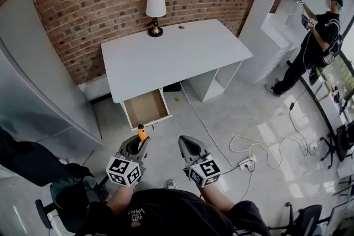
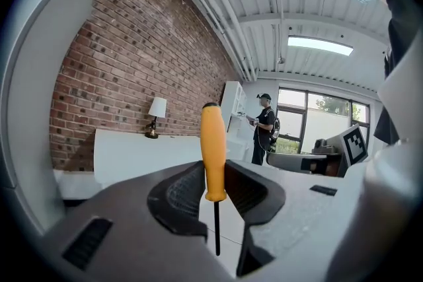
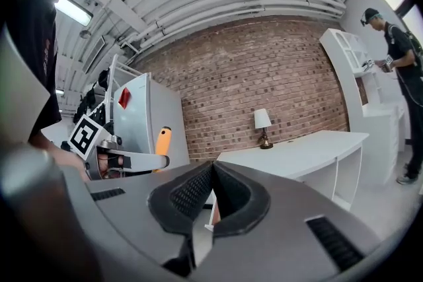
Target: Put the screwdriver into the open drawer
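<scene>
My left gripper is shut on a screwdriver with an orange handle, held upright with the handle sticking out past the jaws. Its orange tip shows in the head view, just short of the open drawer. The drawer is pulled out from the left front of the white desk and looks empty, with a brown bottom. My right gripper is beside the left one, shut with nothing between its jaws. In the right gripper view the screwdriver shows at left.
A small lamp stands at the back of the desk. White cables and a power strip lie on the floor to the right. A person works at a white shelf unit far right. A chair sits at lower left.
</scene>
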`<state>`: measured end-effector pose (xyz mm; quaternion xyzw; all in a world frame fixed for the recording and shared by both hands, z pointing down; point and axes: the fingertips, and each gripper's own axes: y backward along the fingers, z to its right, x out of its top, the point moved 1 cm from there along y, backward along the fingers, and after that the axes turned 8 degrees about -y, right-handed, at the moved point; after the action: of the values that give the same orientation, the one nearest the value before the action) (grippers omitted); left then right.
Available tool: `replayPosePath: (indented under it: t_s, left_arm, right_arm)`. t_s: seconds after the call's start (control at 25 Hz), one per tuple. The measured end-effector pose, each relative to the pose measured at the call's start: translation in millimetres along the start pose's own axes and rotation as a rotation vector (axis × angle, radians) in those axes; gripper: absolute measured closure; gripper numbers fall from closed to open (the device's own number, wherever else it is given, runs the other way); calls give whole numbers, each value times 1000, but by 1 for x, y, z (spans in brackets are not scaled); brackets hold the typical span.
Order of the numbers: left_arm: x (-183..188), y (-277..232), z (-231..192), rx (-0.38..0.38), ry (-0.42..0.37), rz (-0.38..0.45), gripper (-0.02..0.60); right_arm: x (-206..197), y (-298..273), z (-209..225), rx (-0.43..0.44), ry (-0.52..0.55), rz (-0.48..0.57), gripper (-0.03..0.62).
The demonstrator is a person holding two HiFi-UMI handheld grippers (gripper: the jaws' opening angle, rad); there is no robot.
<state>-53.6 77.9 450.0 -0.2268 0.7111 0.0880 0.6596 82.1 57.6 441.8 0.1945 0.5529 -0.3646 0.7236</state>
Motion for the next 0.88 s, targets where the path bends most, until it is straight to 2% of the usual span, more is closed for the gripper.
replayPosePath:
  t_s: [0.16, 0.32, 0.68, 0.88]
  left_arm:
    - [-1, -15, -21, 23, 12, -7, 491]
    - [-2, -31, -54, 5, 20, -16, 491]
    - [16, -82, -133, -159, -18, -60, 491]
    - [21, -105, -165, -237, -36, -70, 491]
  right_arm:
    - [4, -28, 13, 12, -5, -9, 599]
    - [5, -61, 18, -16, -2, -4, 599]
    - [20, -151, 27, -144, -48, 42, 599]
    - [24, -179, 33, -230, -57, 75, 599]
